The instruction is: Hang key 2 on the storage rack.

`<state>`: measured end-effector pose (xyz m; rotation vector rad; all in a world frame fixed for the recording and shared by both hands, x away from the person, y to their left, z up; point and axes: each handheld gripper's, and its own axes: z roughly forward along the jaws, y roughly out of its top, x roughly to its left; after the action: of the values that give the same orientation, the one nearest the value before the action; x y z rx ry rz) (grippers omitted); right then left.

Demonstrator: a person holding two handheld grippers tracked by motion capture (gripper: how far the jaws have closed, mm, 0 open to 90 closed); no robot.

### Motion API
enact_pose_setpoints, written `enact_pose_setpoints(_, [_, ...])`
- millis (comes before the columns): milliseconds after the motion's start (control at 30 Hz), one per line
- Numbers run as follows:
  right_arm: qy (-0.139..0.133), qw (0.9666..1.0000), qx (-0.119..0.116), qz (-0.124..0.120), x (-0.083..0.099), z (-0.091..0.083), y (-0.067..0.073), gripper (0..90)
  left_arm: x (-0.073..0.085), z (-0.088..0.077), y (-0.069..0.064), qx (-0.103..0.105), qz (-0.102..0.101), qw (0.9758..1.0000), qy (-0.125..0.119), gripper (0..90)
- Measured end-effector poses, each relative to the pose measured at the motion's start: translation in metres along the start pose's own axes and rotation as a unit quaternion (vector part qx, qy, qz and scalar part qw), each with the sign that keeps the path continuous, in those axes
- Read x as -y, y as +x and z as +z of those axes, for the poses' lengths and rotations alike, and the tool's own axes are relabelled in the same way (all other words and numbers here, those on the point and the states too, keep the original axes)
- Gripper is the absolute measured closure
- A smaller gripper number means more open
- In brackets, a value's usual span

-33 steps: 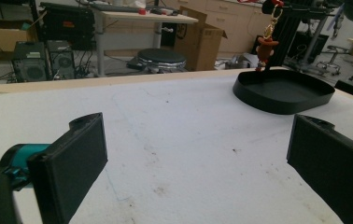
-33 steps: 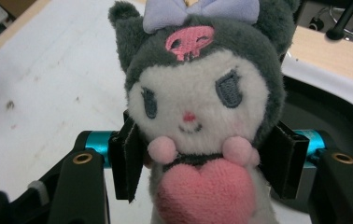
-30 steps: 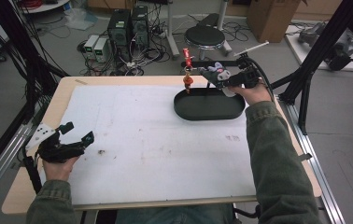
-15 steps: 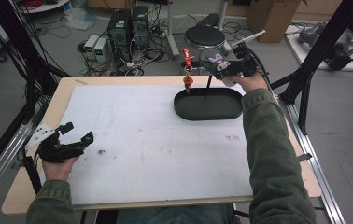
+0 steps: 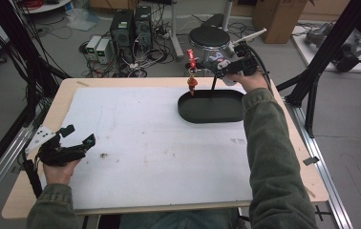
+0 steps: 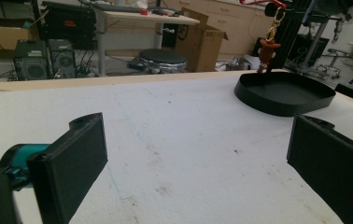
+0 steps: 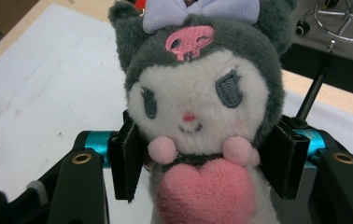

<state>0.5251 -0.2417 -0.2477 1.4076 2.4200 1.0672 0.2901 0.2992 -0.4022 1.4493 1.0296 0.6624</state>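
1. The right gripper (image 5: 217,64) has its jaws clamped on a plush toy (image 7: 198,107): grey hood, pink skull patch, pale bow, pink heart at the front. The pads squeeze it from both sides at about shoulder height, head sticking up above the jaws.
2. Compared with a second ago, that hand has slid further toward the far edge of the tabletop (image 5: 135,143), so it now sits past the black oval tray (image 5: 211,107) rather than over its far right rim. Grip looks the same.
3. A small red-brown keychain figure (image 5: 192,84) hangs on a gold clasp over the tray's far left rim, just left of the right jaws in the high view.
4. The left gripper (image 5: 71,143) hasn't budged, sitting at the near left of the tabletop. Jaws wide apart, nothing between them but white mat; tray and keychain figure are well ahead and to their right.
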Motion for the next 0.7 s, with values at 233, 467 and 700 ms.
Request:
enact_pose_setpoints(233, [-0.022, 0.9997, -0.002, 0.007, -0.003, 0.006, 0.003, 39.4, 0.0, 0.0, 0.0, -0.002, 0.001, 1.0, 0.0, 5.4])
enact_pose_setpoints(467, [-0.015, 0.9994, 0.016, 0.027, -0.004, 0.011, 0.002, 39.0, 0.0, 0.001, 0.001, -0.001, 0.003, 1.0, 0.001, 5.3])
enact_pose_setpoints(700, [-0.025, 0.9987, 0.02, 0.041, 0.004, 0.018, -0.002, 33.4, 0.0, 0.002, 0.001, -0.002, 0.005, 1.0, 0.001, 5.3])
